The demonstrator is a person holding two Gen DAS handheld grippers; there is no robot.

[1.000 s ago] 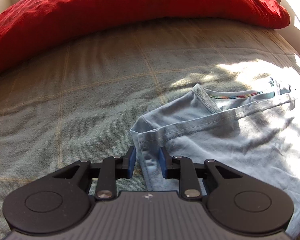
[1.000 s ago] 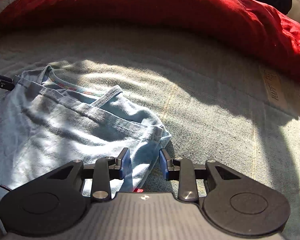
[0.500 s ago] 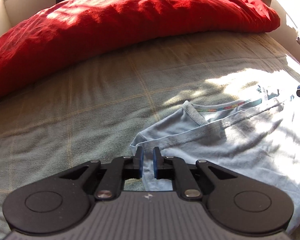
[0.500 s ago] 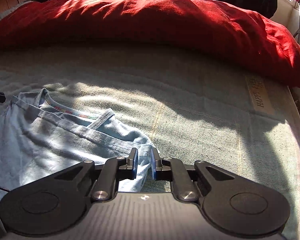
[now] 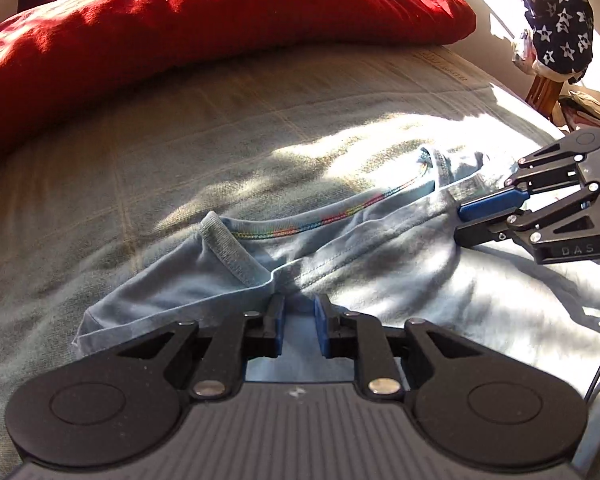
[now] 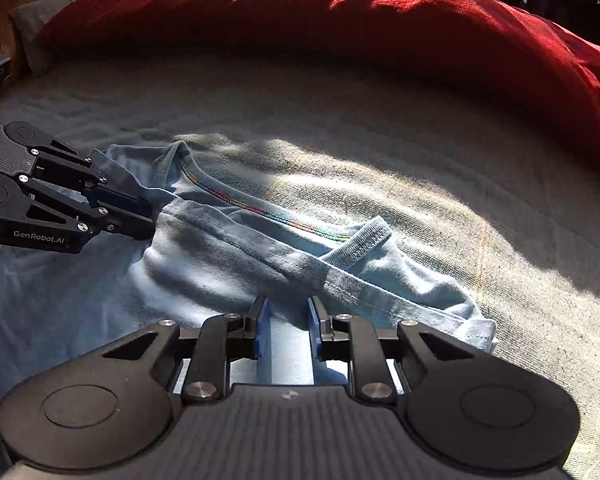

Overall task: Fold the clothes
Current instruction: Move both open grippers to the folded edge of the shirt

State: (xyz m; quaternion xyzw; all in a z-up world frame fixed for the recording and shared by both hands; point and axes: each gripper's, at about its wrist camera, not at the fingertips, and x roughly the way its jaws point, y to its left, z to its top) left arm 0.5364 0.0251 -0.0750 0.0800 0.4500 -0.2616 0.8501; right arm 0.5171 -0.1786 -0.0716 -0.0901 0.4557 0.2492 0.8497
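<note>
Black grippers [image 5: 299,312] over soft blue shirt [image 5: 380,280]

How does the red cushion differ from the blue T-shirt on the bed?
The red cushion is plump, spanning the bed's far end; the blue T-shirt lies thin and flat, nearer, partly folded. The cushion is plain; the T-shirt has rainbow stitching at its collar. Both are soft cloth in patchy sunlight.
</note>
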